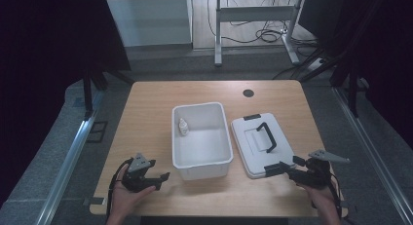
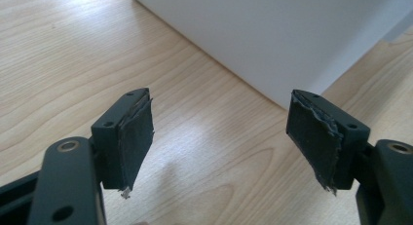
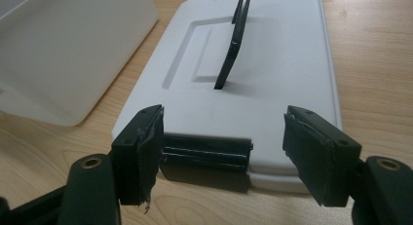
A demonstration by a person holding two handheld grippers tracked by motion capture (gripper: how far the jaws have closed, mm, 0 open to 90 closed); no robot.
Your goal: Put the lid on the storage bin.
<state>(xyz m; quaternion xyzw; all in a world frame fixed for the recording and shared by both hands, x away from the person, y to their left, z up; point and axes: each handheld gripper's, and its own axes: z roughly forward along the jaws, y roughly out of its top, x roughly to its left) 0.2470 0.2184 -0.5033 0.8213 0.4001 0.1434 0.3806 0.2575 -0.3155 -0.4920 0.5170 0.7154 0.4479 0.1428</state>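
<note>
A white open bin (image 1: 221, 159) stands in the middle of the wooden table, with a small pale bottle (image 1: 183, 126) lying inside at its left wall. To its right lies the white lid (image 1: 251, 142), flat, with a black handle (image 1: 266, 136) on top. My left gripper (image 1: 162, 180) hovers open near the bin's front left corner (image 2: 272, 49). My right gripper (image 1: 274, 169) is open at the lid's near edge (image 3: 272, 64), its jaws on either side of the black latch (image 3: 207, 154). Nothing sits between either pair of pads.
A dark round grommet (image 1: 248, 93) sits near the table's far edge. Bare wood (image 1: 146, 118) stretches left of the bin and along the front. Beyond the table stand a desk frame (image 1: 253, 13) and loose cables (image 1: 268, 35) on the floor.
</note>
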